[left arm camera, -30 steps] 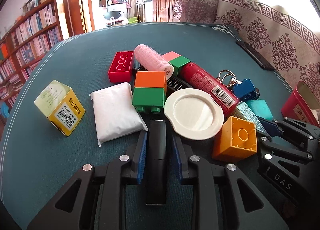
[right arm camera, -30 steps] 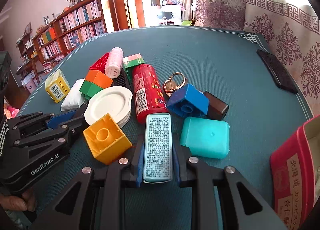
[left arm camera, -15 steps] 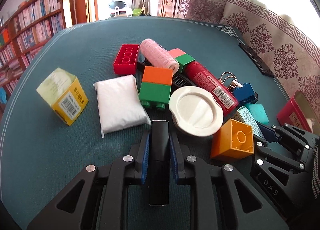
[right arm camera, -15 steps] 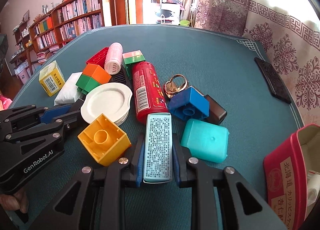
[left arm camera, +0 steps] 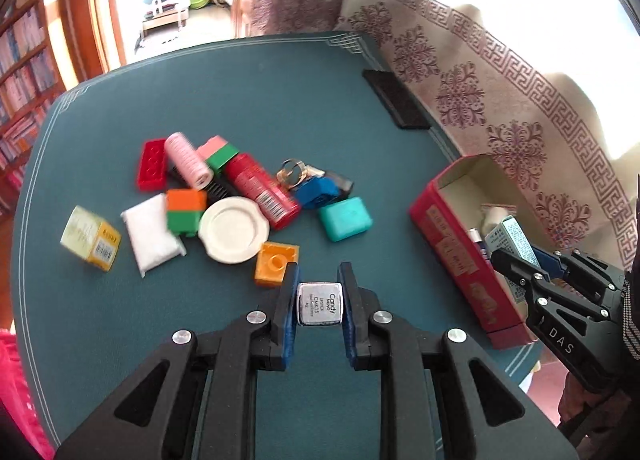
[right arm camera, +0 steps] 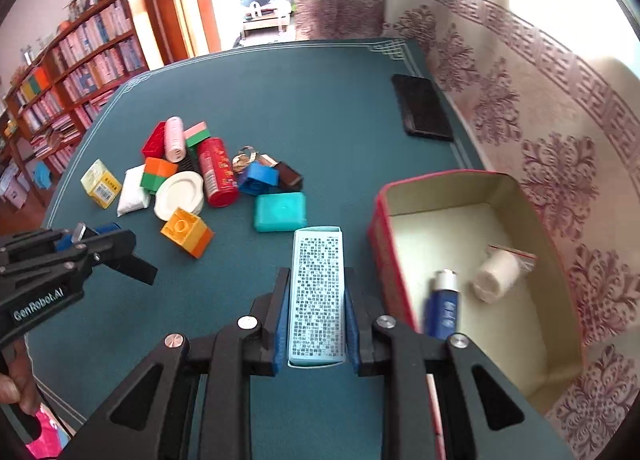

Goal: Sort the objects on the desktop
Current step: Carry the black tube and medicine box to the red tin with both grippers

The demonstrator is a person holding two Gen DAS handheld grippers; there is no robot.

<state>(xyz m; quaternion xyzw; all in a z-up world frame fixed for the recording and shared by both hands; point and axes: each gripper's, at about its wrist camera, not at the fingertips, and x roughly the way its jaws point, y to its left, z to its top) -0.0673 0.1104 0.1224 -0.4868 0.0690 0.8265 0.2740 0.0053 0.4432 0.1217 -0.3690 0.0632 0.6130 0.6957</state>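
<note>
Having risen from the pile now at frame left, the left gripper point(left arm camera: 319, 312) clamps a lipstick point(left arm camera: 319, 303) and the right gripper point(right arm camera: 316, 320) a pale-blue carton point(right arm camera: 317, 296) beside the red box point(right arm camera: 386, 220), so both items look bound there.

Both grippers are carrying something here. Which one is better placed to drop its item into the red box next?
Right, probably. The right gripper, shut on the pale blue carton, is already at the red box, whose open inside lies just beside the carton. The left gripper, shut on the lipstick, hangs over bare table, farther from the box.
</note>
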